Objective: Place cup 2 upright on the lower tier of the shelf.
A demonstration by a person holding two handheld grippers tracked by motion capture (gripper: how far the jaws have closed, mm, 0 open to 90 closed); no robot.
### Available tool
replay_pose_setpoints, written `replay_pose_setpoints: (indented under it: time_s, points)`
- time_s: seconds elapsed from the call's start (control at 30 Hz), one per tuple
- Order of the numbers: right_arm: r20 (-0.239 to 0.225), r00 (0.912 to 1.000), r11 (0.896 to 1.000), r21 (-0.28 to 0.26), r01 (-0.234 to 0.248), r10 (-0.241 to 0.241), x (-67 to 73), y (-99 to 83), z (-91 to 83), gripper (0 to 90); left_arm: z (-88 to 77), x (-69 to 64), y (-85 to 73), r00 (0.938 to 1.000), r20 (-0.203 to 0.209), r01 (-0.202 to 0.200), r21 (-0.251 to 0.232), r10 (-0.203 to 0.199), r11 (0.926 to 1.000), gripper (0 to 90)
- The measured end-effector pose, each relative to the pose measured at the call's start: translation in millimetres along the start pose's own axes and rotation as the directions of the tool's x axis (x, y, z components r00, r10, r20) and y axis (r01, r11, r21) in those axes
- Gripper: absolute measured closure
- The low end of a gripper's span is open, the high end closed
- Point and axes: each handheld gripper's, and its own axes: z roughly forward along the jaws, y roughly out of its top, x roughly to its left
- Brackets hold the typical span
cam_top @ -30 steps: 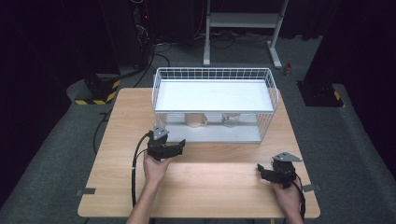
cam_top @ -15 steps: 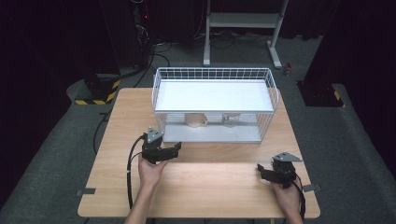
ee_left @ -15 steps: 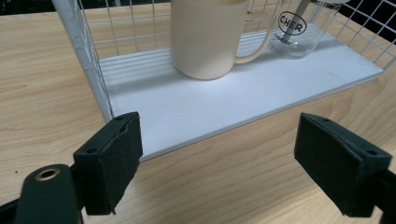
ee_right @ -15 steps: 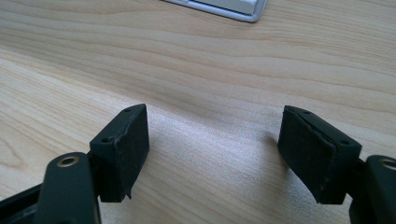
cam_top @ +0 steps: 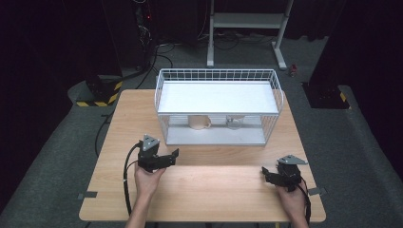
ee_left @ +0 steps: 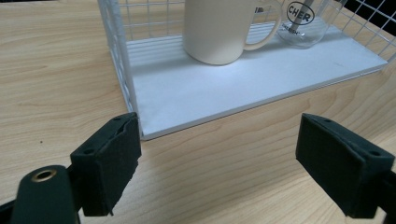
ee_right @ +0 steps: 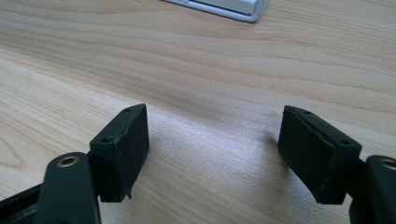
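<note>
While the left gripper (cam_top: pixel 175 153) points at the rack (cam_top: pixel 218 109), its empty jaws have just been opening; the mug (ee_left: pixel 219 29) stands inside on the rack's lower shelf, beside a glass (ee_left: pixel 304 22). Right gripper (cam_top: pixel 264 171): jaws apart, empty, over bare table (cam_top: pixel 214 190).

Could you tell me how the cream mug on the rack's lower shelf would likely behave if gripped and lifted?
The cream mug looks glazed, so probably slippery between pads. Its thick walls suggest it is rigid and fairly heavy. Upright on a broad base, it seems unlikely to tip.
</note>
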Motion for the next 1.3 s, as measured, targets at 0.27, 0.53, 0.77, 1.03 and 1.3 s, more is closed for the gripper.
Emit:
replay_pose_setpoints:
  time_s: [0.27, 0.53, 0.77, 1.03, 1.3]
  points:
    - [0.0, 1.0, 1.0, 0.0, 0.001, -0.001, 0.0, 0.0, 0.0, 24.8, -6.8, 3.3, -4.8, 1.0, -0.004, 0.009, -0.004, -0.009, 0.9999, 14.4]
    - [0.0, 1.0, 1.0, 0.0, 0.001, -0.001, -0.1, -0.1, 0.0, 24.8, -11.6, 4.9, -10.3, 0.9998, -0.018, 0.011, 0.002, -0.011, 0.9999, 14.2]
    - [0.0, 1.0, 1.0, 0.0, 0.003, -0.003, -0.2, 0.0, 0.0, 24.8, -15.5, 5.1, -14.4, 0.9996, -0.028, 0.006, 0.004, -0.006, 1.0, 14.1]
    - [-0.001, 1.0, 1.0, 0.0, 0.003, -0.003, -0.2, -0.1, 0.0, 24.8, -17.4, 4.3, -19.0, 0.9994, -0.035, 0.01, 0.002, -0.01, 1.0, 13.9]
    - [0.0, 1.0, 1.0, 0.0, 0.003, -0.003, -0.1, 0.0, -0.1, 24.8, -18.7, 3.9, -22.8, 0.999, -0.043, 0.007, 0.014, -0.006, 0.9999, 13.8]
